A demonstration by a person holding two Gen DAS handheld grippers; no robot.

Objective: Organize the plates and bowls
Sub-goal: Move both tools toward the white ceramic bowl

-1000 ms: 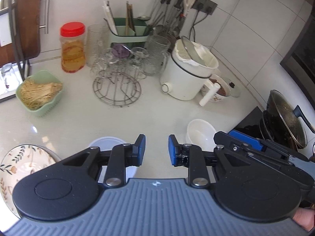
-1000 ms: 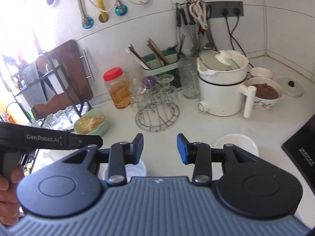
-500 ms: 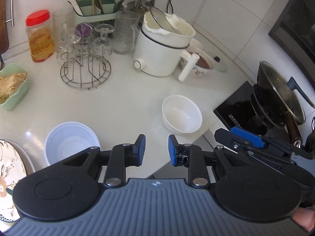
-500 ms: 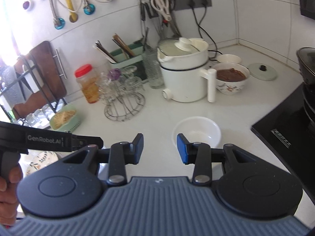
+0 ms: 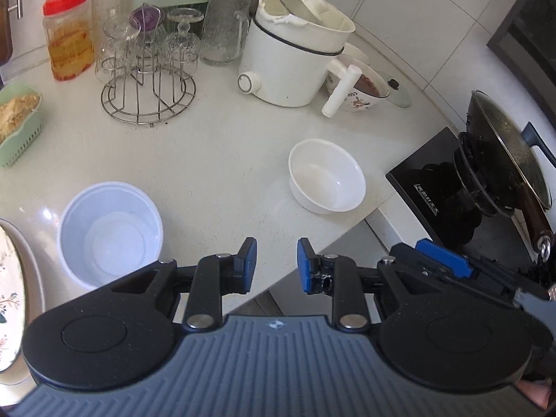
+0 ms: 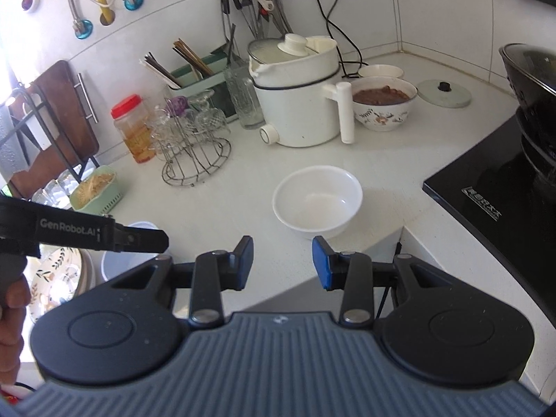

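Observation:
A white ceramic bowl (image 5: pixel 326 177) (image 6: pixel 318 201) sits empty near the counter's front corner. To its left stands a pale plastic bowl (image 5: pixel 109 229) (image 6: pixel 114 264), partly hidden in the right wrist view. A floral plate (image 5: pixel 8 295) (image 6: pixel 55 278) lies at the far left edge. My left gripper (image 5: pixel 276 264) hovers over the counter edge between the two bowls, open with a narrow gap and nothing in it. My right gripper (image 6: pixel 282 260) hangs just in front of the white bowl, open and empty.
A white electric pot (image 5: pixel 295 59), a wire rack of glasses (image 5: pixel 149 80), a red-lidded jar (image 5: pixel 69 34) and a green basket (image 5: pixel 17 128) stand behind. A floral bowl of brown food (image 6: pixel 384 104) sits by the wall. A black hob (image 6: pixel 493 201) with a wok (image 5: pixel 504 149) lies right.
Both grippers have come down and swung rightward toward the counter. The white bowl and plastic bowl now look larger and nearer. Both jaw gaps are unchanged.

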